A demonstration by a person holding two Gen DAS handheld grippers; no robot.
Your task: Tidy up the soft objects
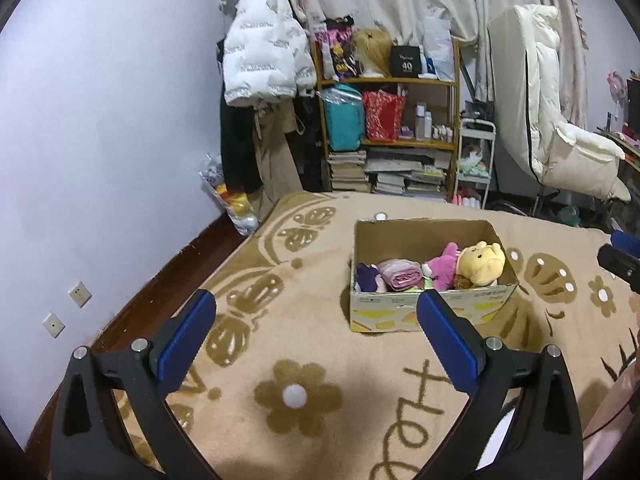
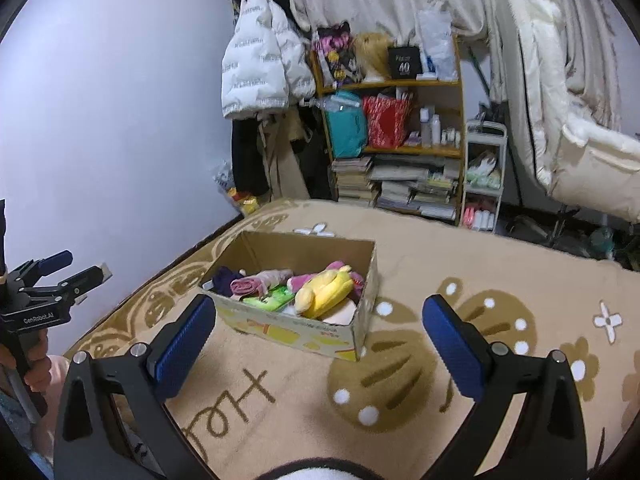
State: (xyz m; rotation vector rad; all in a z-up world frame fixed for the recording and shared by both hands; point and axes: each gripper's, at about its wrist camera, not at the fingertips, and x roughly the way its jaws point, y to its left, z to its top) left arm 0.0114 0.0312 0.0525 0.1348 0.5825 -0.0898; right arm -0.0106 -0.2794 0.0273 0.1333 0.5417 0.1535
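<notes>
Toys [image 1: 464,268] are lying packed in the box [image 1: 432,312].
Both grippers [image 1: 316,312] [image 2: 320,316] are hovering over the blanket [image 1: 320,360], jaws apart, empty.

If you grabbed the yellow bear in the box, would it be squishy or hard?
Probably squishy: the yellow bear looks like stuffed plush, so open jaws would likely sink into it. It slumps over the other toys in the box, so it would probably flop when lifted. It looks light for its size and unlikely to break.
</notes>
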